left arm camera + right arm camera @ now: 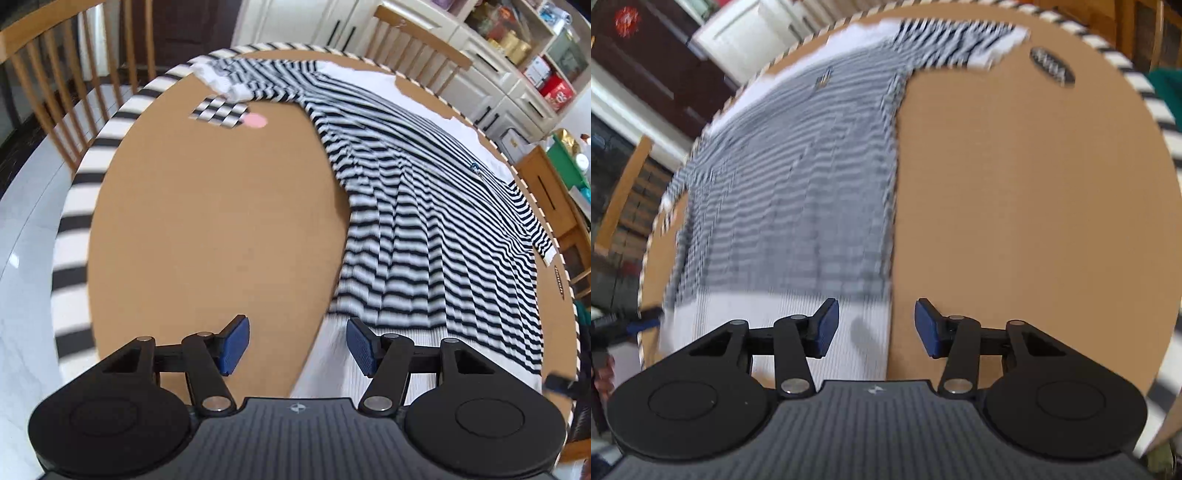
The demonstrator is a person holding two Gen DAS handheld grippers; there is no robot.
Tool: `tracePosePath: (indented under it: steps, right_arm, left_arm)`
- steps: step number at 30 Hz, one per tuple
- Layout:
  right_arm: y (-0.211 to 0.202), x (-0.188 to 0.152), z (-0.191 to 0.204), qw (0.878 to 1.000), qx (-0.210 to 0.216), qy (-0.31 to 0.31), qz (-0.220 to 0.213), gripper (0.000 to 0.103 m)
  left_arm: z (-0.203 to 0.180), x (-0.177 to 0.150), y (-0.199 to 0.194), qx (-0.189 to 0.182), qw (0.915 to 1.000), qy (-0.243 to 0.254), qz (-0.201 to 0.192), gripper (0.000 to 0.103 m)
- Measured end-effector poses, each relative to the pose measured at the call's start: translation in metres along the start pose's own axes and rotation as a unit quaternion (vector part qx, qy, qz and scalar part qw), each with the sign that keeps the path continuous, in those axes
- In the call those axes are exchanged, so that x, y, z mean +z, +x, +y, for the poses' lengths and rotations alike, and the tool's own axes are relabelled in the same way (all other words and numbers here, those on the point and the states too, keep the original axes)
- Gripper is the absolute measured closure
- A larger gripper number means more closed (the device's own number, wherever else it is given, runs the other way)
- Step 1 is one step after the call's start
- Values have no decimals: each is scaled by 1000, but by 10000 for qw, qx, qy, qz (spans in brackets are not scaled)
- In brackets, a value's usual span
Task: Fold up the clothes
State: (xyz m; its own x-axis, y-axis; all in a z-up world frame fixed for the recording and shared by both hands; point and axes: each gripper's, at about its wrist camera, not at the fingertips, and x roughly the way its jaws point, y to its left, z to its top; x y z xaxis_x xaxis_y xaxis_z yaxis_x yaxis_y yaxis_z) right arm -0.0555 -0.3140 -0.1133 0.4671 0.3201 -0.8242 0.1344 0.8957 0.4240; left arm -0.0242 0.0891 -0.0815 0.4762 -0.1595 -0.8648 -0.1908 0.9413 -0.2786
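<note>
Here, both the left gripper [298, 345] and right gripper [876, 326] hover with jaws apart, empty, the striped shirt's [424, 206] white hem just ahead. Grabbing one layer risks a crooked fold.

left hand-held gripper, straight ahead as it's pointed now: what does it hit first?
Probably the white hem band of the striped garment, which lies between the open blue pads of the left hand-held gripper. The garment's edge runs through that gap, so bare brown tabletop is possible; depth is unclear.
</note>
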Motion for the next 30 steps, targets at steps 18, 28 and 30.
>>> tracePosePath:
  steps: [18,28,30]
  right_arm:
    - [-11,-29,30,9872,-1099,-1132,228,97]
    - [-11,-28,31,9860,-1177,-1108,412,96]
    - [-10,-27,31,9860,-1190,-1086,421,96]
  left_arm:
    - [-12,-43,-25,523,9981,310,-27,99]
    - [-5,-41,-29,462,9986,190,194,99]
    - [-6,-40,-29,430,9986,177,242,99]
